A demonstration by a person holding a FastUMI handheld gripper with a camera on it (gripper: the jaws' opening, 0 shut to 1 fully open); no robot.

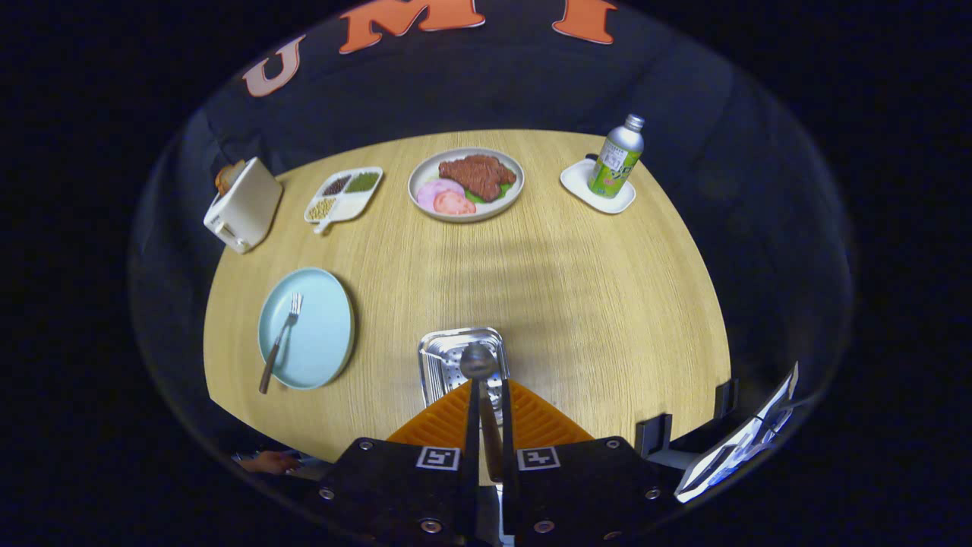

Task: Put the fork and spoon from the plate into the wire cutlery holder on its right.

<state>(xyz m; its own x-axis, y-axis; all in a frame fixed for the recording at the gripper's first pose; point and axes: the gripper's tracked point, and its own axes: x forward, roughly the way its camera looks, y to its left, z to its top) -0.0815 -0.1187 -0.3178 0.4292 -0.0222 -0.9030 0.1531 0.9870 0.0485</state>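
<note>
Hand-held gripper [486,391]: fingers clamped on metal spoon with wooden handle [478,363], bowl poised over silver wire cutlery holder [459,357]. Step: spoon drop-off. Next: lower, release. Wooden-handled metal fork [279,342] lies on round pale-blue plate [330,304], left of holder, awaiting pickup.

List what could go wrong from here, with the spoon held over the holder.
1. The gripper is shut on the spoon by its handle, bowl hanging over the metal cutlery holder. Released off-centre, it may strike the rim and fall onto the table.
2. The fork overhangs the blue plate with its handle; a careless grasp could tip the fork off or shove the plate.
</note>
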